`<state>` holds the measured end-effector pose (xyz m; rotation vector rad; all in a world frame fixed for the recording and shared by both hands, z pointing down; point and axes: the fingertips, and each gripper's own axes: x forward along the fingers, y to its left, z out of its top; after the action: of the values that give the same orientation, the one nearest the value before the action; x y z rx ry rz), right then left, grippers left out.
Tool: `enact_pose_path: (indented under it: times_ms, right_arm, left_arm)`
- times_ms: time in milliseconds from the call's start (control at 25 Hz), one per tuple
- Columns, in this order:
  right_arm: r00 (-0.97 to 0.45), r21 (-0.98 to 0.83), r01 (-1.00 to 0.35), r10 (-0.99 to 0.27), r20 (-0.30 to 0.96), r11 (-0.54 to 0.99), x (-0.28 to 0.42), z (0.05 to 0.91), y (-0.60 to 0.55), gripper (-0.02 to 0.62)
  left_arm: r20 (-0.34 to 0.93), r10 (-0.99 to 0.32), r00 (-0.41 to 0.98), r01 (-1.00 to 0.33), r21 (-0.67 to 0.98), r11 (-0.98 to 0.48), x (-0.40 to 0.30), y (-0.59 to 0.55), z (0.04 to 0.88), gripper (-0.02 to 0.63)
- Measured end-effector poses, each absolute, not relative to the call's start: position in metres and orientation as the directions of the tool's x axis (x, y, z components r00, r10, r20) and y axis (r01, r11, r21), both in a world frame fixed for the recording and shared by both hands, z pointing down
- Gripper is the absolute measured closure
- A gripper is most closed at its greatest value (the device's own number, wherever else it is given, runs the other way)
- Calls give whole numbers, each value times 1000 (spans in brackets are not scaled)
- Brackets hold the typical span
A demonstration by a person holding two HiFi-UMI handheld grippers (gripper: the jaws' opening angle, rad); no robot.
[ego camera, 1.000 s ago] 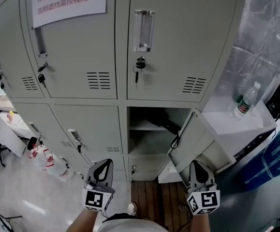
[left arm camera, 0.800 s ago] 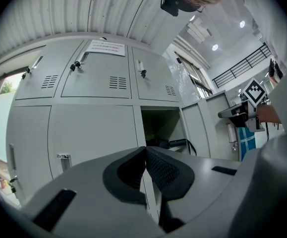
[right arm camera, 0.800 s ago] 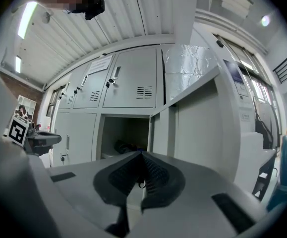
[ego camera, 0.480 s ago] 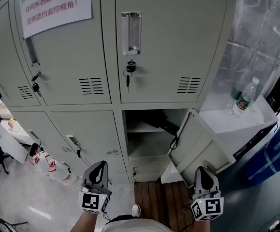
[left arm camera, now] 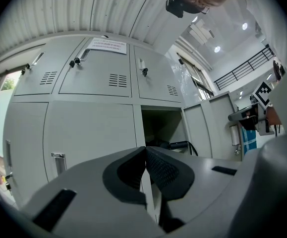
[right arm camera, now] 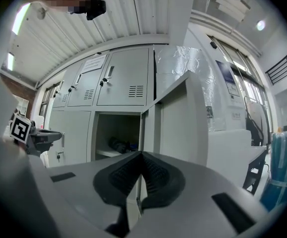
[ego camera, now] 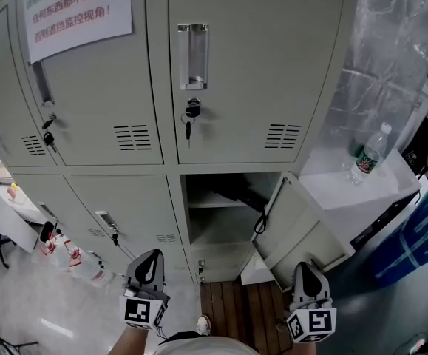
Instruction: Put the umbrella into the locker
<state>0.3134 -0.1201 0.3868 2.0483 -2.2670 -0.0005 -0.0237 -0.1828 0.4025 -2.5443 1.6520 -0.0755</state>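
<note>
**Umbrella in the locker, door hanging open, both grippers empty**

The umbrella (ego camera: 237,193) lies inside the open locker (ego camera: 217,229). It is a dark folded shape on the inner shelf (ego camera: 201,203), angled toward the shelf's right end. Its strap (ego camera: 260,222) droops over the shelf's front edge at the door side. By the look of it the placing is done, which would explain why neither hand carries anything.

The left gripper (ego camera: 152,256) hangs low in front of the closed lockers, just left of the opening. Its jaws are pressed together with nothing between them. The right gripper (ego camera: 307,270) sits below the swung-out locker door (ego camera: 296,224), jaws likewise together and empty. In the right gripper view the door's free edge stands almost dead ahead. That suggests this hand is lined up to push it closed, if closing is wanted.

There is open floor in front of the opening, with a strip of wooden boards (ego camera: 245,310) at its foot. The right side is tighter. The door stands close to a white cabinet (ego camera: 361,198) with a water bottle (ego camera: 367,154) on top. The hanging strap could catch in the door as it closes.
</note>
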Motion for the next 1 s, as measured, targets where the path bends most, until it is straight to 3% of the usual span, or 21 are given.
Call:
enact_pose_path:
  times_ms: [1000]
  right_arm:
    - [-101, 63, -992, -989, 112, 108, 315, 395, -129, 578]
  left_arm:
    - [-10, -899, 437, -896, -85, -435, -1, -196, 415, 583]
